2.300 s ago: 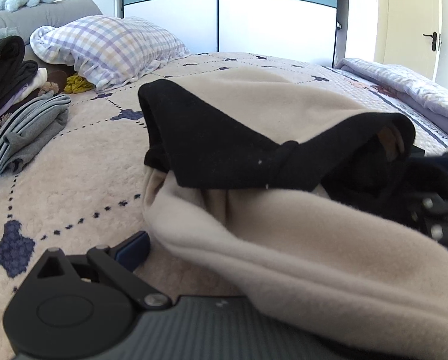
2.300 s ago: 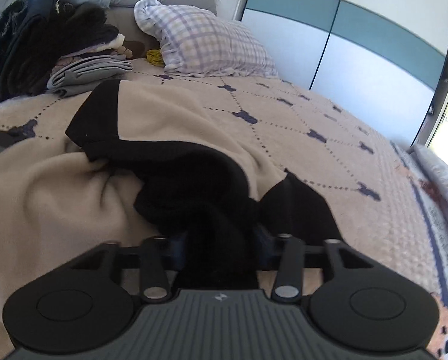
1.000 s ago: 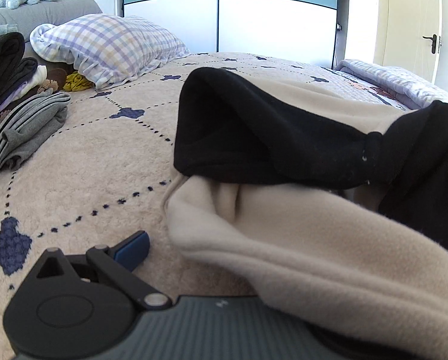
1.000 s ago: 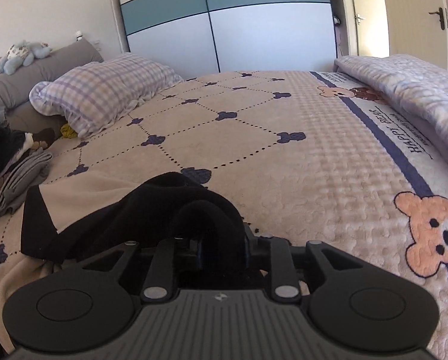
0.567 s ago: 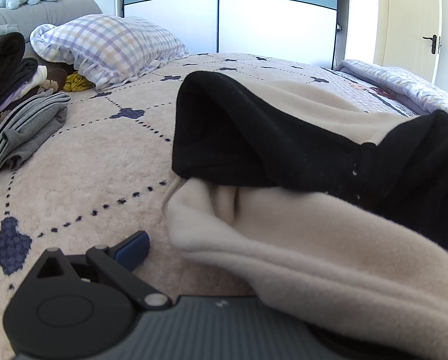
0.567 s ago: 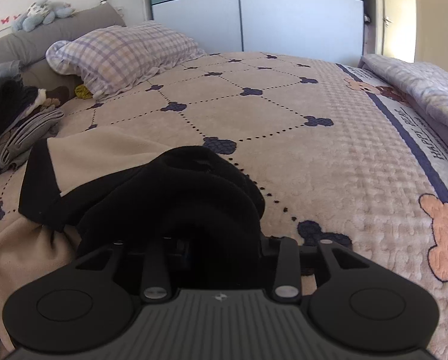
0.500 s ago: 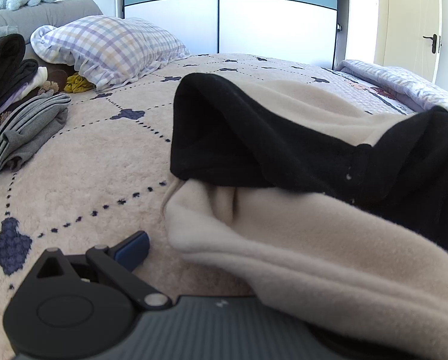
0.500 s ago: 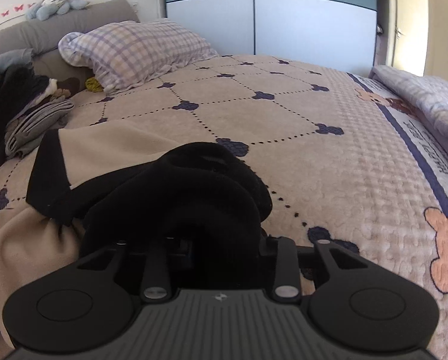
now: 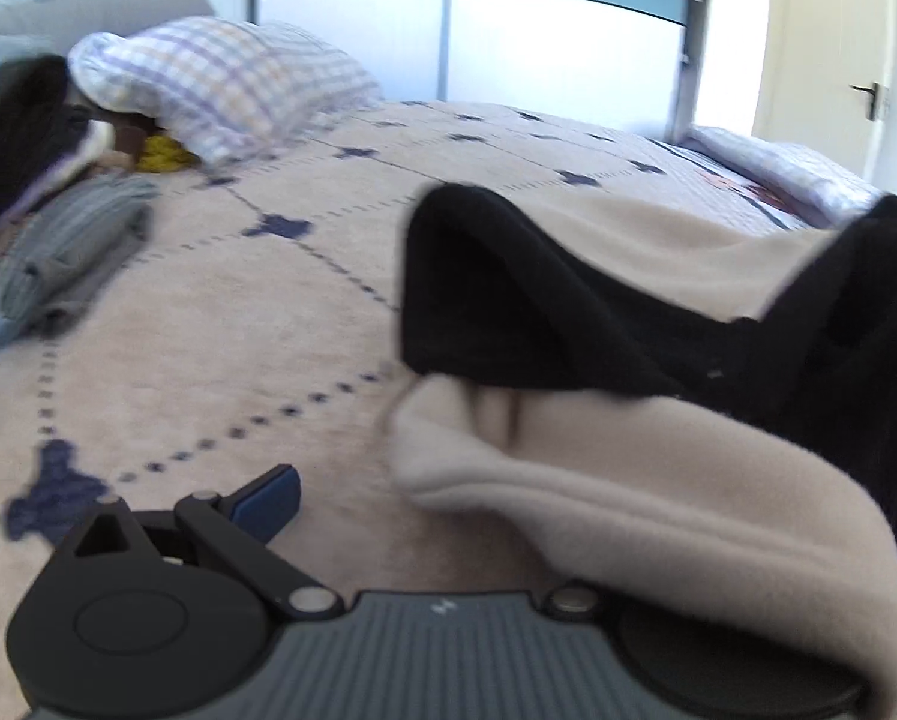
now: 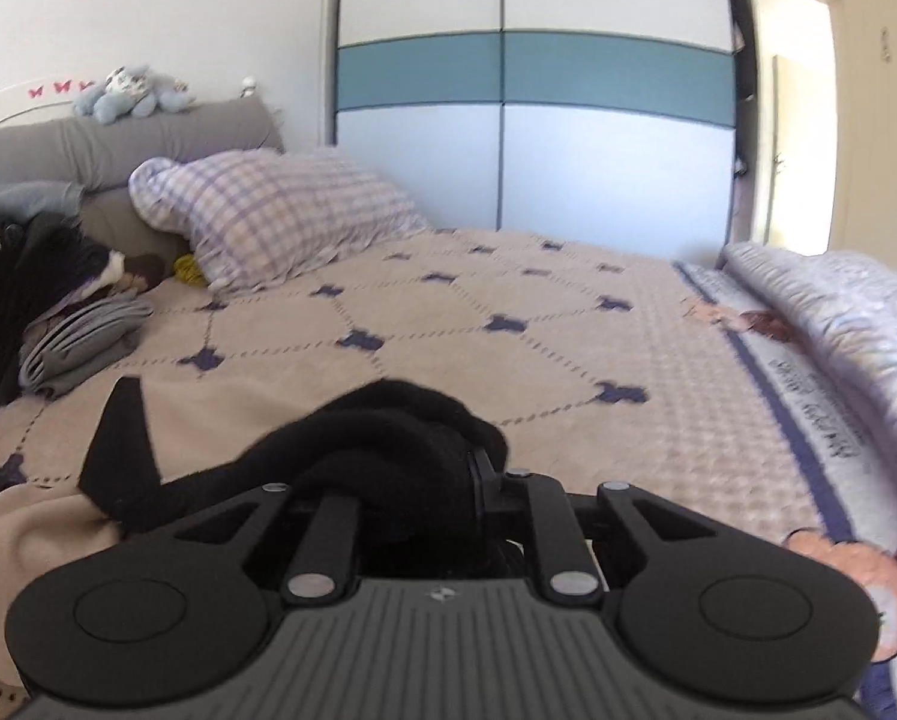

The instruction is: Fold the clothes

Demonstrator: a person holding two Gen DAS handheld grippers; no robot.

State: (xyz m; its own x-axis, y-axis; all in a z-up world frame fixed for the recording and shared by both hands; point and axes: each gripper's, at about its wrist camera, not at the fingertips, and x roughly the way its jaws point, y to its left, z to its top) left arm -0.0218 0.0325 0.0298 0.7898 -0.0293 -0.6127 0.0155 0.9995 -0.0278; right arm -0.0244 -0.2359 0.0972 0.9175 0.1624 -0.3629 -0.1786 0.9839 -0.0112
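The soft beige fleece top with black trim [image 9: 658, 480] lies on the bed, stretched sideways between both grippers. The right gripper [image 10: 415, 501] pinches its black end; the left gripper [image 9: 448, 516] is half hidden, so its grip is unclear

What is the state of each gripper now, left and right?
Left gripper: cannot be told; only one finger shows, the beige and black garment covers the other.
Right gripper: closed on the garment's black part.
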